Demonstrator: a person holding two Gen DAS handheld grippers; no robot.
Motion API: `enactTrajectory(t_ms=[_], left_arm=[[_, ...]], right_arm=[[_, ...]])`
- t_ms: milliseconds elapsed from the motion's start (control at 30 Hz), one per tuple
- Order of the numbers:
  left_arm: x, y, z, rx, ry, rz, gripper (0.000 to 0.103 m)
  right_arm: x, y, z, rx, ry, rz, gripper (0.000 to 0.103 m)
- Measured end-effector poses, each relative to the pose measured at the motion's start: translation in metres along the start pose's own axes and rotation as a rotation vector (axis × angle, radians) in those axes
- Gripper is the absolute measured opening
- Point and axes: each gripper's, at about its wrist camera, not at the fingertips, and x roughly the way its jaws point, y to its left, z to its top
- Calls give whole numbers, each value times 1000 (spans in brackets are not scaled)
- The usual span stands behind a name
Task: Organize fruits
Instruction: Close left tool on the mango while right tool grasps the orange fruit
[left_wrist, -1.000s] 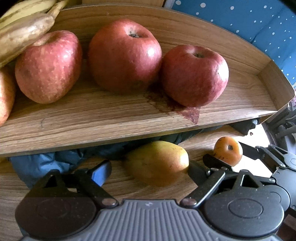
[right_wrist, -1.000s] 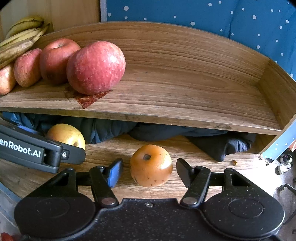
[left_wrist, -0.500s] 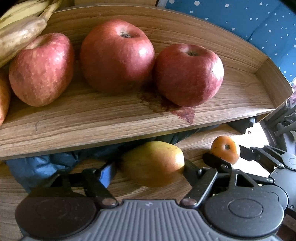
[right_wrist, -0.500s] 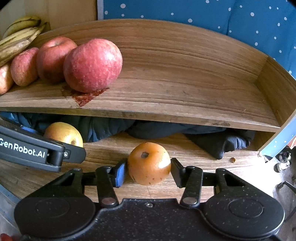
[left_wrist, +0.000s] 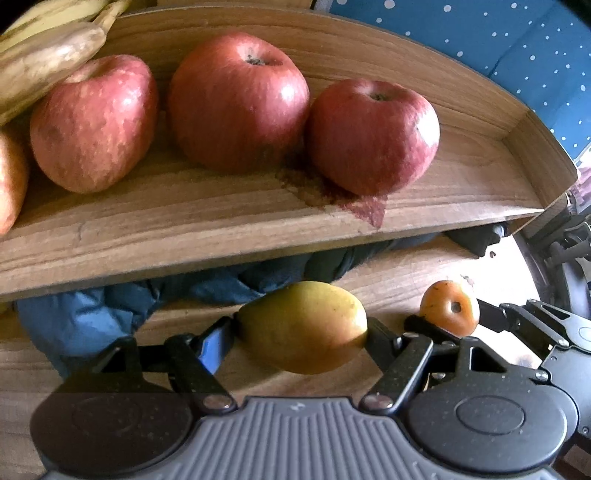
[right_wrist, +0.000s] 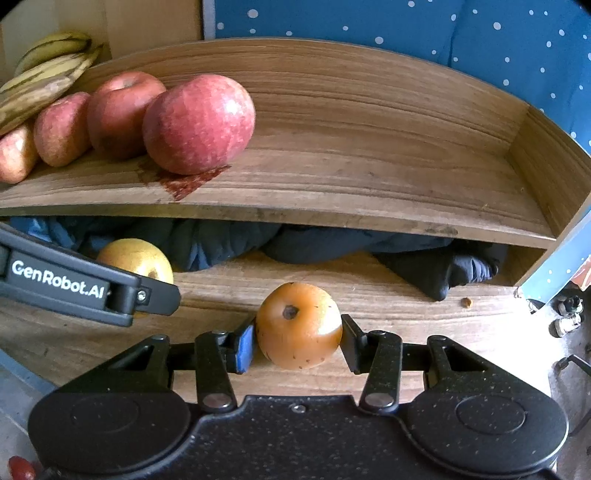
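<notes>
- The step in hand is judged to be the pickup: two fruits are being taken from the lower wooden board (right_wrist: 406, 295), one by each gripper.
- At lower centre of the left wrist view, a yellow-green mango (left_wrist: 303, 326) is clamped between the pads of the left gripper (left_wrist: 301, 332).
- At lower centre of the right wrist view, an orange persimmon-like fruit (right_wrist: 299, 325) sits between the pads of the right gripper (right_wrist: 298, 341), whose jaws are closing; both pads appear to be touching it.
- Red apples (left_wrist: 236, 99) and bananas (right_wrist: 48, 77) are seen at upper left of the raised wooden tray (right_wrist: 369, 177); its right half is bare.
- Next, a lift over the tray's front edge is probably called for, with each fruit set beside its kind.
</notes>
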Motion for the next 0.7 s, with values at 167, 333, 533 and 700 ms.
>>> enactTrajectory(t_ms=[167, 333, 533, 700], left_arm=[[-5, -3, -8, -1, 2, -8, 79], [-11, -6, -14, 4, -6, -21, 79], [-25, -10, -21, 14, -28, -35, 79], [-39, -10, -28, 11, -49, -38, 79]], right_arm=[[-7, 6, -7, 27, -30, -2, 48], [-17, 11, -13, 26, -39, 3, 48], [-36, 20, -20, 35, -54, -4, 48], [-53, 27, -25, 41, -60, 0, 48]])
